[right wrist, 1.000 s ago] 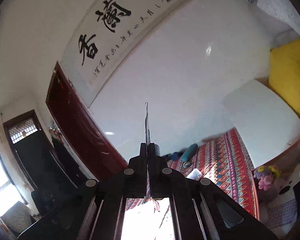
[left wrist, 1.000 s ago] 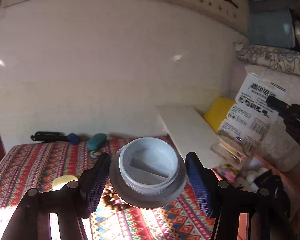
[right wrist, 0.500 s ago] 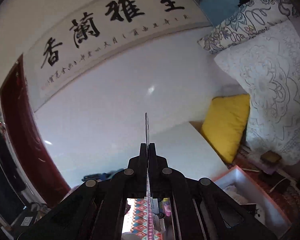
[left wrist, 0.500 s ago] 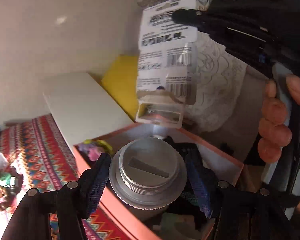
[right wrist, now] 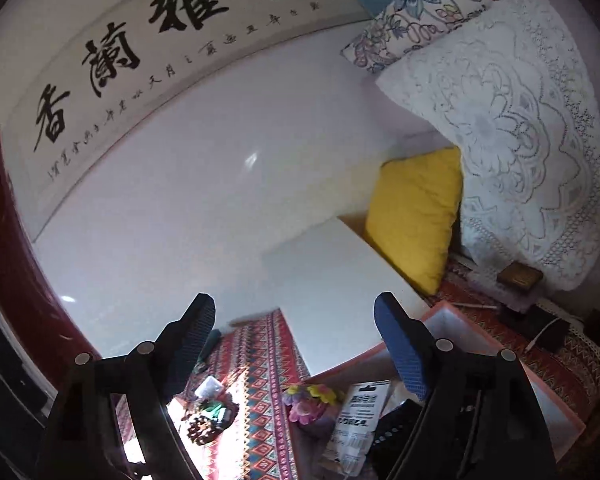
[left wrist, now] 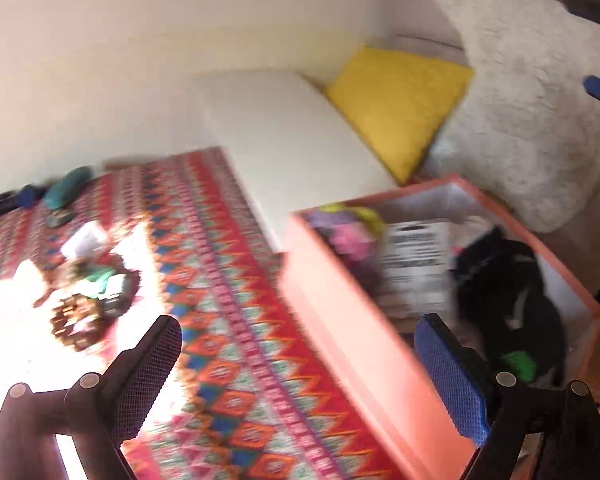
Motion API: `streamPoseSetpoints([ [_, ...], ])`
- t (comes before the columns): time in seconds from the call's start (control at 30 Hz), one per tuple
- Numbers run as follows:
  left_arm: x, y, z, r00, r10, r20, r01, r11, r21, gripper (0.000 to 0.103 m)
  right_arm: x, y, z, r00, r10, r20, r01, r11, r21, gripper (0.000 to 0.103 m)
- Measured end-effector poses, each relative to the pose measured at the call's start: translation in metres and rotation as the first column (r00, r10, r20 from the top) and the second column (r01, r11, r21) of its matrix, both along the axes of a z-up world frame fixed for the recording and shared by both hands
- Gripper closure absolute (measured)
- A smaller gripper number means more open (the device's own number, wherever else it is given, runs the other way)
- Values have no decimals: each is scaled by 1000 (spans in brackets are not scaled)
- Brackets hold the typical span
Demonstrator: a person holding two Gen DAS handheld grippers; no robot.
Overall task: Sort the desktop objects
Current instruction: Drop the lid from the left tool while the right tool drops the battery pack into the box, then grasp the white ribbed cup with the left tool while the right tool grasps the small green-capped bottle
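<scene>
Grippers both stood open and empty; your left gripper [left wrist: 296, 376] had let its grey lid go, your right gripper [right wrist: 296, 344] dropped the battery pack [right wrist: 356, 420] into the orange box [left wrist: 352, 336].

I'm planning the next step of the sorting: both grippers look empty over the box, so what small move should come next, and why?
Probably swing the left gripper back over the patterned cloth toward the small clutter lying there. Both it and the right gripper are open and hold nothing, the printed packet lies in the orange box, and loose items remain on the cloth.
</scene>
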State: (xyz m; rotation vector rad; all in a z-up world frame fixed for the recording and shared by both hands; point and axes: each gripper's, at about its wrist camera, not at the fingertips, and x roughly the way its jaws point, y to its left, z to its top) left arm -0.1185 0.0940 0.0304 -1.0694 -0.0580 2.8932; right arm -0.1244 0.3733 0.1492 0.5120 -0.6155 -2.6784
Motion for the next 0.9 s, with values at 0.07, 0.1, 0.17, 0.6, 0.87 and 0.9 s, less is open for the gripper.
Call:
streamPoseSetpoints([
  [0.07,5,-41,-5,997,73,8,-73,997,-16,4,-7,-28,-6,997,68,21,-68,998,0,17],
  [0.1,7,-64,-11,993,115,16,-114,993,-19,4,-10,-45,-9,993,109,34,-110,994,1,17],
  [0.17,11,-111,-23,980,197,31,-196,980,-25,4,-18,-82,-20,979,194,65,-194,981,9,16],
  [0.6,4,-322,-102,878,454,150,-443,890,-106,4,-148,-357,-230,779,355,516,-529,815,237,23],
  [0.87,-101,-319,-127,936,326,133,-257,890,-376,4,-183,-471,-288,859,271,435,-512,476,715,21],
  [0.9,-119,-314,-136,942,300,149,-214,880,-424,4,-186,-476,-290,862,287,419,-507,455,732,21],
])
